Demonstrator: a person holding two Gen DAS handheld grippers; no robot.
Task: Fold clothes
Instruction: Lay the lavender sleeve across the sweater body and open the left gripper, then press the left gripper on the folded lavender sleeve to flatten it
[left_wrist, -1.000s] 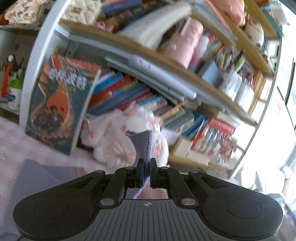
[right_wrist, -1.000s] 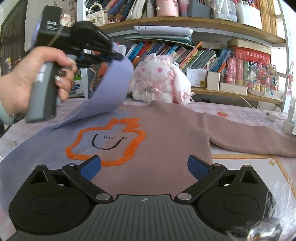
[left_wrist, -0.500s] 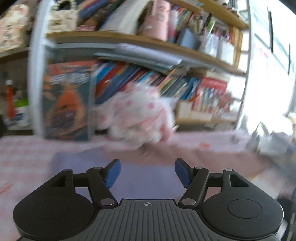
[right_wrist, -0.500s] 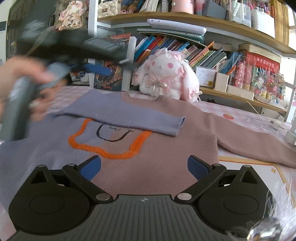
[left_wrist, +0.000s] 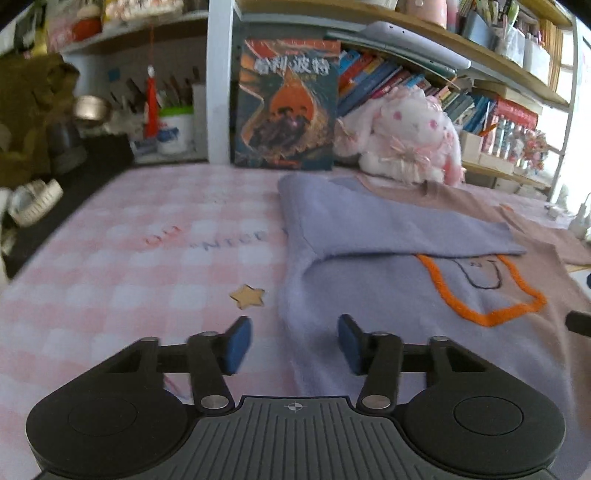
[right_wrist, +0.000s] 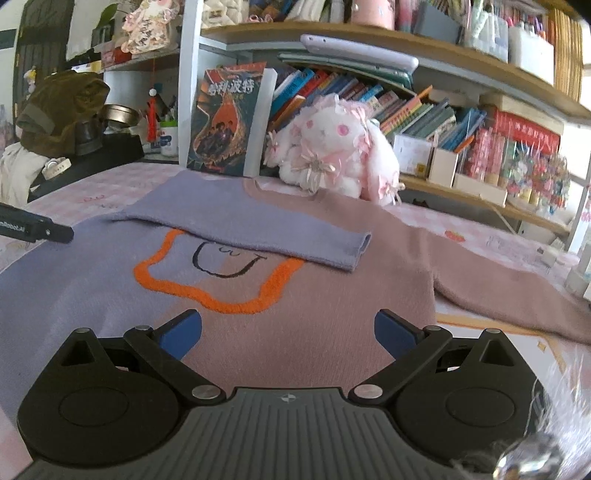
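Here, the scene is set out by count and then by pose.

Sweater: one two-tone sweater (right_wrist: 303, 332), lilac on one half and dusty pink on the other, is laid flat on the pink checked tablecloth (left_wrist: 147, 258).
Sleeves: two are counted; the lilac sleeve (right_wrist: 258, 229) is seen folded across the chest, its cuff lying over the top of the orange outline (right_wrist: 221, 302); the pink sleeve (right_wrist: 498, 280) is stretched out flat to the side.
Plush rabbit: one plush rabbit (right_wrist: 332, 155) is seated just beyond the collar.
Book: one upright book (left_wrist: 286, 107) is propped against the shelf post.
Star: one wooden star (left_wrist: 248, 295) is lying on the cloth just beside the lilac edge.
Left gripper: the left gripper (left_wrist: 293, 343) is held low and level over the sweater's lilac side edge; its blue pads (left_wrist: 236, 343) are spread apart with nothing between them.
Right gripper: the right gripper (right_wrist: 288, 332) is held level above the pink hem area, fingers parted wide and empty.
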